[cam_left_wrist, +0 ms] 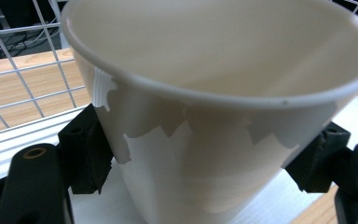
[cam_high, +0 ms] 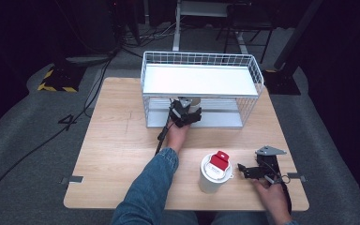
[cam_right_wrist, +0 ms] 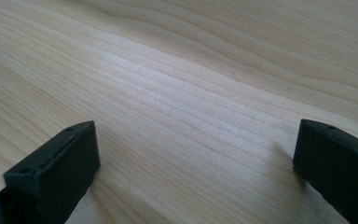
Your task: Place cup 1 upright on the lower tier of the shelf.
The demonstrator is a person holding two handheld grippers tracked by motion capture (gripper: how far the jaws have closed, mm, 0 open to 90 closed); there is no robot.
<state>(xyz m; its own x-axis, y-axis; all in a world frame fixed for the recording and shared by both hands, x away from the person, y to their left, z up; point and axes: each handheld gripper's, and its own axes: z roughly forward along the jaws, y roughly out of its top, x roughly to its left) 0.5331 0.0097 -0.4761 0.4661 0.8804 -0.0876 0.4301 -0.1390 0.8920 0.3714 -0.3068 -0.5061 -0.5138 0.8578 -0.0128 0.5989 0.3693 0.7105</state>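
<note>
White lidded tub (cam_high: 214, 172) up front, left tongs (cam_high: 186, 114) around paper cup (cam_left_wrist: 214, 116)

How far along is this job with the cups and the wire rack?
Done: the left gripper has a white paper cup clamped between its jaws, inside the lower level of the wire rack.

In hand: setting that cup on the rack's bottom shelf.

Left: letting it go. A lidded cup stands on the table, untouched, beside the open right gripper; perhaps it goes next.
</note>
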